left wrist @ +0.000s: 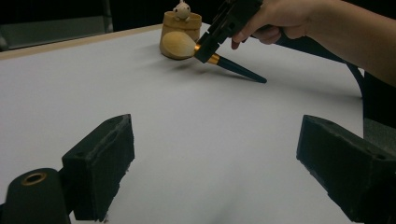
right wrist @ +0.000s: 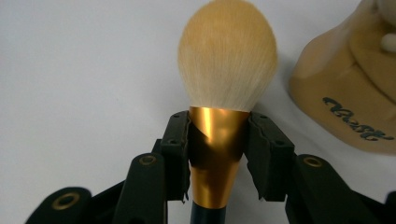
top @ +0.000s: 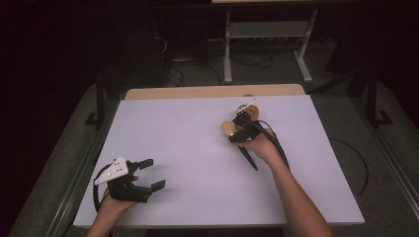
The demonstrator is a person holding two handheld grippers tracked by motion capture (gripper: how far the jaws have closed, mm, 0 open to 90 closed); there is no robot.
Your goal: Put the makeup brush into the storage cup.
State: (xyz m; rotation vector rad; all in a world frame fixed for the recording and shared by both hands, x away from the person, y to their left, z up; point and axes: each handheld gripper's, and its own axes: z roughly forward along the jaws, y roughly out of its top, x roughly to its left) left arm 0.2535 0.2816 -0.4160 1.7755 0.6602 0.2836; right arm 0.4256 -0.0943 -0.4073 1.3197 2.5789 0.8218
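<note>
The right claw (right wrist: 218,154) is clamped on the gold ferrule of a makeup brush (right wrist: 227,60). At the frame's right edge, the tan wooden holder (right wrist: 345,93) bears dark script, not fully legible. The left claw (left wrist: 215,172) gapes apart over the bare bench (left wrist: 187,140).

Right hand-held gripper (top: 236,132) clamps brush (top: 245,153) beside holder (top: 252,111).

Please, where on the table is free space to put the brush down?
The white table is bare between the left gripper and the right gripper, which clamps the fluffy gold-collared brush. Crowded only at the far right, beside the tan wooden holder.
</note>
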